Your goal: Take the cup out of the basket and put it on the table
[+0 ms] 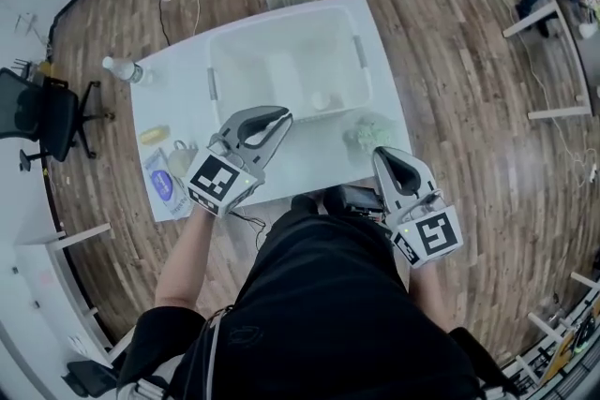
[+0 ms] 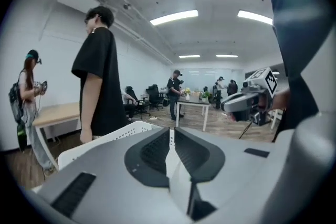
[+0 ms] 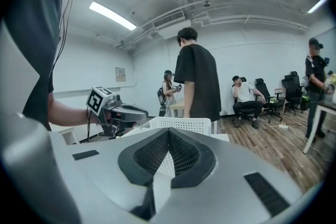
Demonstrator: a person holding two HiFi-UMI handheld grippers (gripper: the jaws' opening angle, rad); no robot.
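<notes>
**In the basket: one cup**

The single basket stands on the table. My two grippers hover near its front edge, both empty. The left gripper has its jaws together, and the right gripper is pinched closed too. One bottle sits at the table's far left.

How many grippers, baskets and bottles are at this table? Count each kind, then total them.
Grippers: 2 (left gripper, right gripper)
Basket: 1
Bottle: 1
Total: 4

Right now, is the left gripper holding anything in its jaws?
No, the left gripper has its jaws together with nothing between them; the white basket lies beyond.
</notes>
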